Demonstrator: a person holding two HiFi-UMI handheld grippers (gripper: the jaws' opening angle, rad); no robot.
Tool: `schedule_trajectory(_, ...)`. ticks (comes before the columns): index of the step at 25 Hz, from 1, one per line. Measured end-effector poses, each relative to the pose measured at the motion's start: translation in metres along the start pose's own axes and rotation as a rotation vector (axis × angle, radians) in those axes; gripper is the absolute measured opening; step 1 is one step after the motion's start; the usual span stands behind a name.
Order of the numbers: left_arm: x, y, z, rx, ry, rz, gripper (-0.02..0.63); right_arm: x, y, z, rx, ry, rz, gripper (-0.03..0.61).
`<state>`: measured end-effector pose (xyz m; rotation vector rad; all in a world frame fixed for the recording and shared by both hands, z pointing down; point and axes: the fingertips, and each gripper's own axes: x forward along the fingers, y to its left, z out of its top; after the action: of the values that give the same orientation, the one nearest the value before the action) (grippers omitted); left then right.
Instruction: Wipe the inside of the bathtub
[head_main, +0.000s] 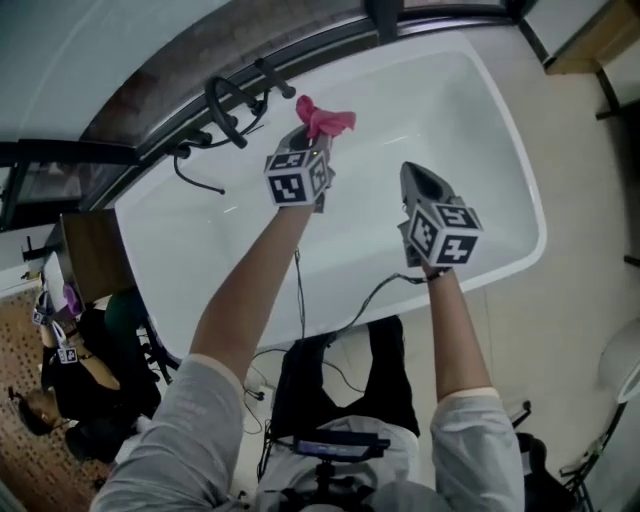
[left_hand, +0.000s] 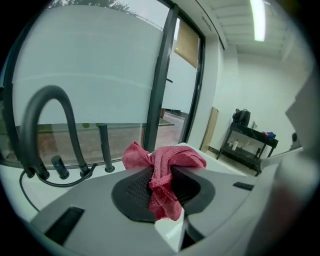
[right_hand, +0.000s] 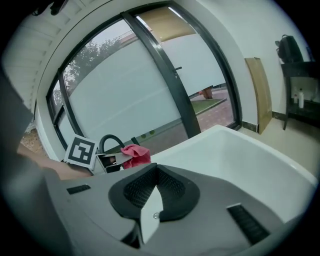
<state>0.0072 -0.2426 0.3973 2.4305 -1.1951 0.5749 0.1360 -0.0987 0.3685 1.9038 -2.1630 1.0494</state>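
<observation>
1. In the head view, marker cubes partly hide both grippers' jaws.
2. The left gripper view shows the left gripper (left_hand: 162, 186) pinching a red cloth (left_hand: 166, 167), held over the bathtub (head_main: 470, 110) near its faucet-side rim.
3. The right gripper view shows the right gripper (right_hand: 154, 189) pressed together with nothing between its jaws, near the tub's front rim.

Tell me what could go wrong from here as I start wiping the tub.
1. The left gripper pinches only a bunched part of the red cloth. Dragging it along the bathtub wall could pull it loose.
2. The cloth is held close to the black faucet, so a wide sweep might knock or snag it.
</observation>
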Motion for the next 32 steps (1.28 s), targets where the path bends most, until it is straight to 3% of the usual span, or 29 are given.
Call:
schedule_trajectory(8, -0.148, -0.061, 0.036, 0.024, -0.08, -0.071, 0.083, -0.081, 0.042, 0.011, -0.012, 0.001, 0.027, 0.008)
schedule_trajectory(15, -0.291, -0.075, 0.025, 0.06, -0.103, -0.07, 0.083, -0.137, 0.104, 0.015, -0.039, -0.011, 0.077, 0.008)
schedule_trajectory(19, -0.363, -0.06, 0.014, 0.102, -0.113, -0.061, 0.083, -0.165, 0.153, 0.003, -0.111, -0.004, 0.098, 0.008)
schedule_trajectory(23, -0.428, -0.033, 0.0, 0.078, -0.154, -0.023, 0.083, -0.191, 0.197, -0.018, -0.194, 0.003, 0.097, 0.008)
schedule_trajectory(32, -0.581, 0.043, -0.034, 0.049, -0.235, 0.063, 0.083, -0.24, 0.305, -0.086, -0.251, 0.002, 0.103, 0.008)
